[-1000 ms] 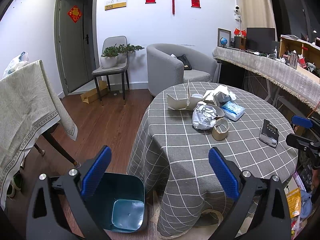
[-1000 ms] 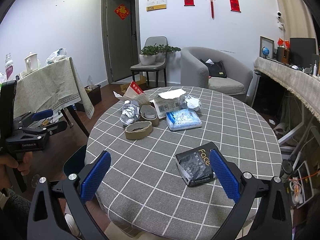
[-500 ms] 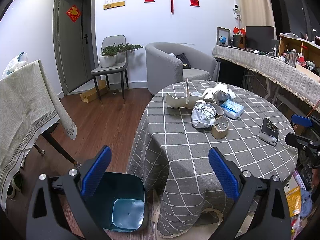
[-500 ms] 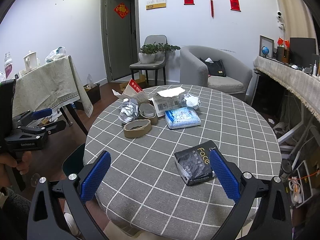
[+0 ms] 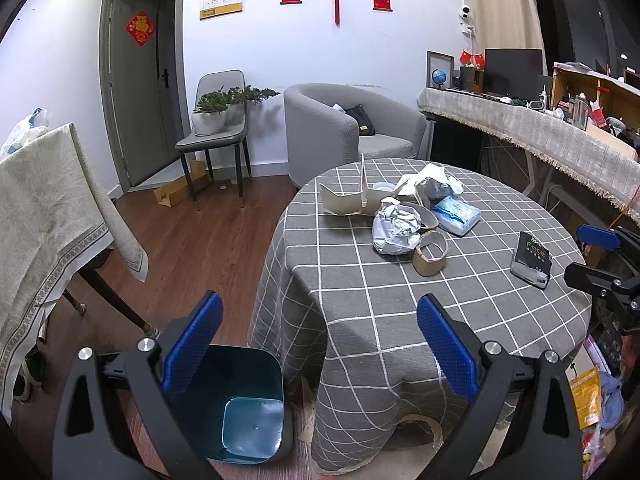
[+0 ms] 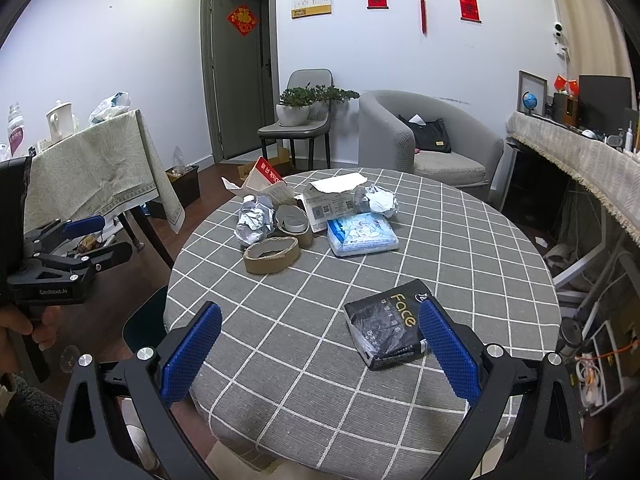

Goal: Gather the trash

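A round table with a grey checked cloth (image 5: 360,300) holds a pile of trash: a crumpled foil ball (image 5: 394,229) (image 6: 253,220), cardboard tape rings (image 5: 430,258) (image 6: 272,255), torn cardboard (image 5: 346,200), a white box (image 6: 330,202), a blue tissue pack (image 6: 362,234) and a black "Face" pack (image 6: 390,324). A teal bin (image 5: 240,408) stands on the floor by the table. My left gripper (image 5: 318,346) is open and empty above the bin and table edge. My right gripper (image 6: 318,350) is open and empty over the table's near side, the black pack by its right finger.
A second table with a beige cloth (image 5: 44,208) stands left. A chair with a plant (image 5: 218,132) and a grey armchair (image 5: 340,132) stand behind. A long draped counter (image 5: 540,140) runs along the right. Wooden floor lies between the tables.
Both views shifted only slightly; the trash pile sits a little lower and nearer in the frames. Both grippers stay open and empty.
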A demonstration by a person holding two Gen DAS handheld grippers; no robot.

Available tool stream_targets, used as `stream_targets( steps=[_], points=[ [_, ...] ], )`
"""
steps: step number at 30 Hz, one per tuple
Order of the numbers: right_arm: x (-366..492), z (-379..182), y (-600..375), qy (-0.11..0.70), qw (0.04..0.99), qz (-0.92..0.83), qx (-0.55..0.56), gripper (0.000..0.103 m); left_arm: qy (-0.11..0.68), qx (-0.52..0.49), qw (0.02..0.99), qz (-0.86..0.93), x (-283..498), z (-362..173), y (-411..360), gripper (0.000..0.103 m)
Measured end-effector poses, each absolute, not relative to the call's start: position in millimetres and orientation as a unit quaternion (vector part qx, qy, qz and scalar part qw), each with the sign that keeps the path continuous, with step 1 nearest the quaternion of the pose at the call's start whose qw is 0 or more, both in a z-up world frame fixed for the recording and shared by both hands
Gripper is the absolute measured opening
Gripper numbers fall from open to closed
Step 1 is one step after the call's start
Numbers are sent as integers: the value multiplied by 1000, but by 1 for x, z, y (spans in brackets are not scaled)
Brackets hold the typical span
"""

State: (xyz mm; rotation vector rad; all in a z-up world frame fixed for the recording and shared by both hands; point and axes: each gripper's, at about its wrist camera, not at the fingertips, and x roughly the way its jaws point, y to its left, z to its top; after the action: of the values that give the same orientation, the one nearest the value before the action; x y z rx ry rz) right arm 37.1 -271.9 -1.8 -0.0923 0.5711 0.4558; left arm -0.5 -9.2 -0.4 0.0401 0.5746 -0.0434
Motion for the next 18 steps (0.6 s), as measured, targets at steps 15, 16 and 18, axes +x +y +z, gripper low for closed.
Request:
stream_targets(
  steps=[15,16,18],
  points=[
    [45,-4,-277,285,932,214,-62,100,291,13,956,-25,5,-2,-8,99],
    [46,-5,-278,287,932,213,-59,100,293,10,956,-25,6,-2,-7,99],
    [48,-8,-281,291,931,212,-59,100,293,10,956,-26,6,-3,-8,99]
  ],
)
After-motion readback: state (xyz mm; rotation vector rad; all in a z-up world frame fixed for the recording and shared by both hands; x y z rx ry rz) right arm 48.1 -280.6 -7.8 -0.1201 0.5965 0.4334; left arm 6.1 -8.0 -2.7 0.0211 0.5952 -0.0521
